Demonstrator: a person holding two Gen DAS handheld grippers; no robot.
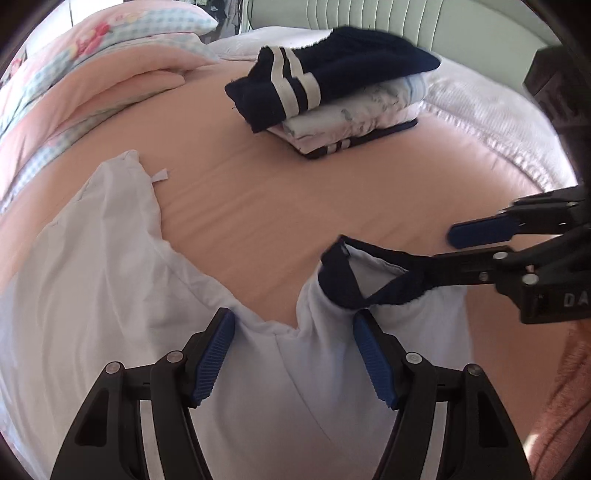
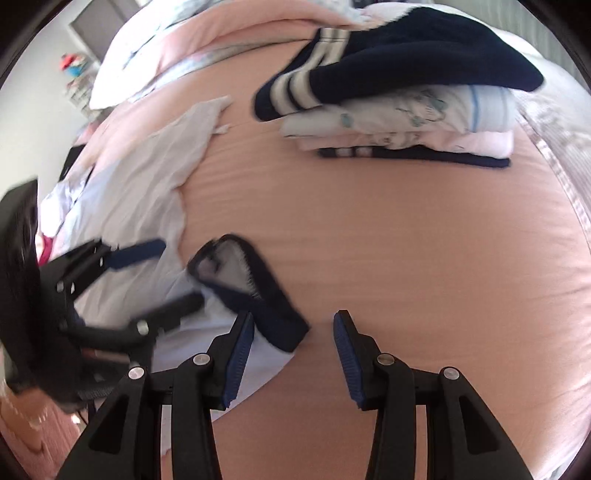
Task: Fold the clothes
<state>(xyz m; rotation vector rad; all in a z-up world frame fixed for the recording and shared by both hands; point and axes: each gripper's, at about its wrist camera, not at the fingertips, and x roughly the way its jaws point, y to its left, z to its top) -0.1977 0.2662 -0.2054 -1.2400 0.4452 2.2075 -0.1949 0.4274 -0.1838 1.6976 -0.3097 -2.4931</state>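
Observation:
A white garment (image 1: 110, 295) with a navy collar (image 1: 343, 277) lies spread on the pink bed sheet (image 1: 258, 206). My left gripper (image 1: 293, 354) is open, its fingers over the garment's edge near the collar. My right gripper (image 2: 293, 354) is open, its left finger beside the navy collar (image 2: 266, 295); it also shows in the left wrist view (image 1: 443, 254), coming in from the right. The white garment (image 2: 147, 192) stretches to the left in the right wrist view, where my left gripper (image 2: 177, 277) is blurred.
A stack of folded clothes (image 1: 332, 92) topped by a navy piece with white stripes sits further back on the bed; it also shows in the right wrist view (image 2: 399, 103). A pink and floral quilt (image 1: 74, 81) is bunched at the far left. A pale headboard (image 1: 369, 14) stands behind.

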